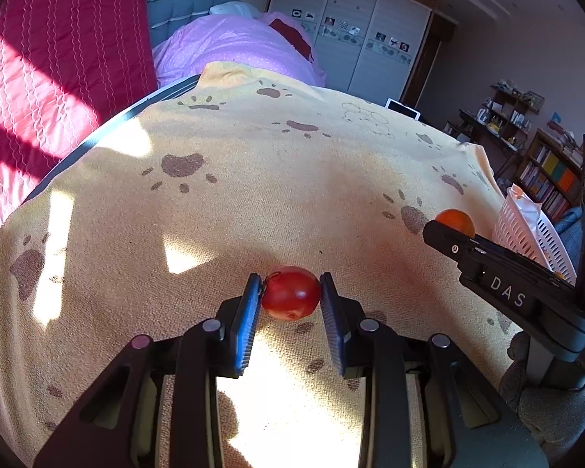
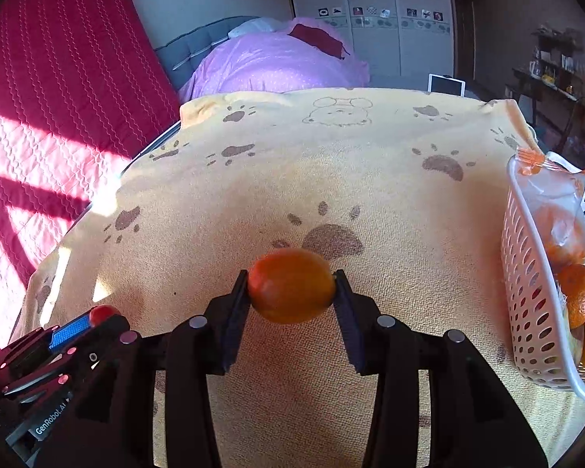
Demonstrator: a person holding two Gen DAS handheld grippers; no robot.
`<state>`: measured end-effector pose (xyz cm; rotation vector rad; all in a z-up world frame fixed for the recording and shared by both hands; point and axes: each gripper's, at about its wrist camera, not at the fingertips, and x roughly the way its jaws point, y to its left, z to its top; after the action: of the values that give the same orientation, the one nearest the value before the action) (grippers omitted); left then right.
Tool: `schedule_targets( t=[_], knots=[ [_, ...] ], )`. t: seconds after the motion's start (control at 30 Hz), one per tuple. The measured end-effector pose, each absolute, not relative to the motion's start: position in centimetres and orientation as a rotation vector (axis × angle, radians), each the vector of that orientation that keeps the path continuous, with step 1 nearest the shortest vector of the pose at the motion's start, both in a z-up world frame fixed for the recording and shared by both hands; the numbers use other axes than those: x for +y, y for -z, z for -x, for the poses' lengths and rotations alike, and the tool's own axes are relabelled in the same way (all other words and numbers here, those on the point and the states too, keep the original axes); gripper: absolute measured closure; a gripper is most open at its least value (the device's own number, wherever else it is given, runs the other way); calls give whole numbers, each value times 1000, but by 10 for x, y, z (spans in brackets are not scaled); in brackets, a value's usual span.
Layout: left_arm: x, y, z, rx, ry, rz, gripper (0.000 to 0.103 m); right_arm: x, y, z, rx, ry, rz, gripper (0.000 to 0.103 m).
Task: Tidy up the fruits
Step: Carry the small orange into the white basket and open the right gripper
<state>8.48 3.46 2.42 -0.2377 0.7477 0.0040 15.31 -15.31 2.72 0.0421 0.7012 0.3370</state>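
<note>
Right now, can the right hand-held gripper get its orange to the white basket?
Probably yes. The right hand-held gripper holds the orange, and only bare cloth lies between it and the open-topped basket.

- Cloth (image 2: 370, 179): pale yellow, brown paw prints, outlined bear face.
- Small fruit (image 1: 291, 292): glossy red.
- Orange (image 2: 291, 285): deep orange.
- Basket (image 2: 526, 273): white, perforated.
- Quilt (image 1: 58, 70): crimson, wavy stitching.
- Bedcover (image 2: 277, 64): lilac, dotted.

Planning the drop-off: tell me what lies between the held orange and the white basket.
Nothing: in the right wrist view only bare paw-print blanket lies between the orange, clamped in the right gripper, and the white basket.
</note>
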Motion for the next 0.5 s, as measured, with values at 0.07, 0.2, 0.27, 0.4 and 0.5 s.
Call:
schedule_targets(
  t=[0.07,0.2,0.27,0.4,0.5],
  knots=[
    [35,-24,-85,748,-4,239,72,-161,-36,-150,659,-309,-60,59],
    [35,-24,-85,749,-3,239,72,-186,-48,-150,608,-234,-120,59],
    [35,-24,-85,750,-3,239,72,-198,-55,-148,574,-189,-139,59],
    [35,-23,-86,753,0,242,72,-223,-67,-140,506,-109,-174,59],
    [35,-23,-86,753,0,242,72,-246,-72,-135,472,-22,-208,59]
  ],
)
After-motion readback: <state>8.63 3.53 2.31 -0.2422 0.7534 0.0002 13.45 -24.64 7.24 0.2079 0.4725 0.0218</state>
